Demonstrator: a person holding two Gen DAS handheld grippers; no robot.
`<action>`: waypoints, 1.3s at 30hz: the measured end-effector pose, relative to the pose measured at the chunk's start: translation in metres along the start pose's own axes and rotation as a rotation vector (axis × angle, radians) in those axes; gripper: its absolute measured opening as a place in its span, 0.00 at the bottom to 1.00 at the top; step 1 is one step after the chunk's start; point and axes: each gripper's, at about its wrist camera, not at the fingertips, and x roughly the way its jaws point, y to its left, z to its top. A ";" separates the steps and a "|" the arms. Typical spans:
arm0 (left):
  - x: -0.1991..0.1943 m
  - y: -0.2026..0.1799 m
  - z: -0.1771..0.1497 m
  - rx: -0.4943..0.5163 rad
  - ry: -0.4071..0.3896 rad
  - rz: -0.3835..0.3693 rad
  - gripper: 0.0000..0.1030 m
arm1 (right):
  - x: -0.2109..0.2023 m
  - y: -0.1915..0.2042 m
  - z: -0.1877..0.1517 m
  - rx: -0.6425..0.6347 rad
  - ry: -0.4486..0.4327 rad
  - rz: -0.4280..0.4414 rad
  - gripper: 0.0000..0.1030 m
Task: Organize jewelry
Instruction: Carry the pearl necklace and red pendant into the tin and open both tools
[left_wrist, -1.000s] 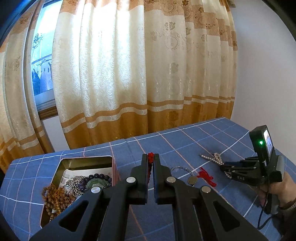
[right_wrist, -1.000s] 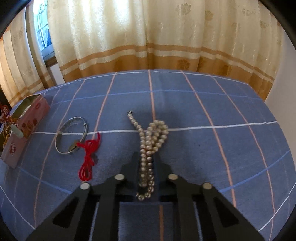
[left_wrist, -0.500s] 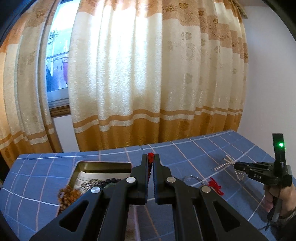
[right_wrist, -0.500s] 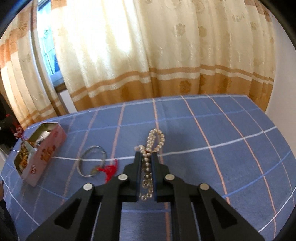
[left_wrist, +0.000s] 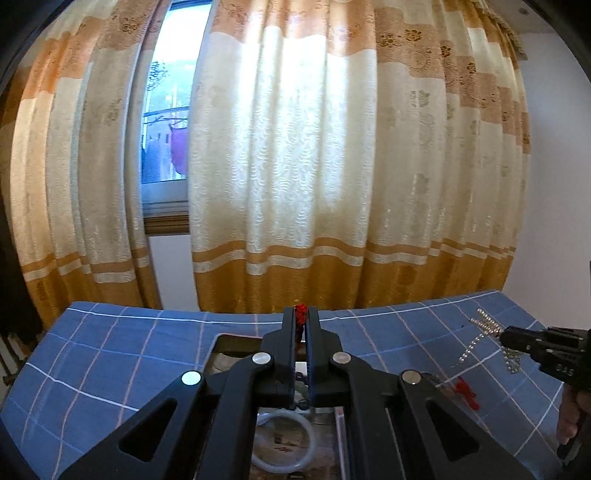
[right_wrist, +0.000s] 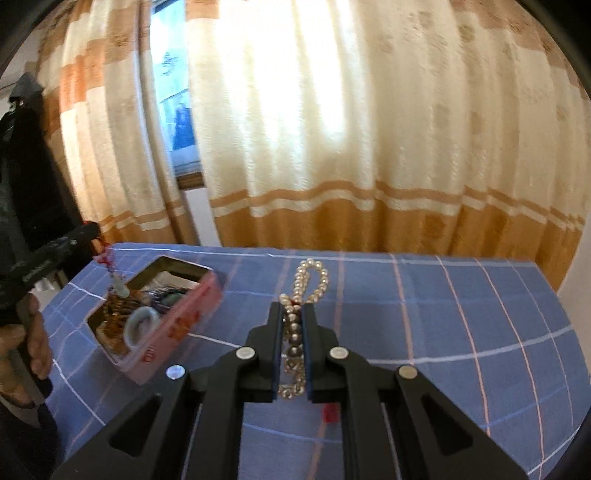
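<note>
Background: cream and orange curtains (left_wrist: 332, 166) hang behind the table; a strip of window (left_wrist: 164, 129) shows between two panels.
Table: covered by a blue checked cloth (right_wrist: 461, 314) with white and orange lines.
Left hand: a person's hand (right_wrist: 31, 343) grips the handle of the left tool at the left edge of the right wrist view.
Left tool (left_wrist: 301, 325): fingers drawn nearly together, clamped on a red knotted cord (left_wrist: 301, 314). Seen from the right wrist view, the cord hangs down from the tool tip with a pale pendant (right_wrist: 120, 288) at its end, over the far left corner of the box.
Box (right_wrist: 177, 325): pink open tin, directly below and ahead of the left tool, left of the right tool. It holds a pale bangle (right_wrist: 142, 321), dark beads and brown beads.
Right tool (right_wrist: 293, 325): fingers narrow, pressed on a pearl necklace (right_wrist: 310, 280). One loop stands out past the fingertips; more pearls hang between the fingers toward the camera. The strand appears lifted off the cloth.
Red tassel (left_wrist: 465, 391): on the cloth, right of the left tool, below the right tool. A ring-like item beside it is mostly hidden.
</note>
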 end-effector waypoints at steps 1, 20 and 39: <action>0.000 0.001 0.000 0.004 -0.003 0.019 0.03 | 0.001 0.006 0.003 -0.013 -0.003 0.009 0.12; 0.020 0.038 -0.009 -0.061 0.061 0.133 0.03 | 0.043 0.109 0.024 -0.135 -0.027 0.192 0.12; 0.040 0.047 -0.022 -0.087 0.209 0.183 0.03 | 0.071 0.133 0.014 -0.103 -0.007 0.262 0.12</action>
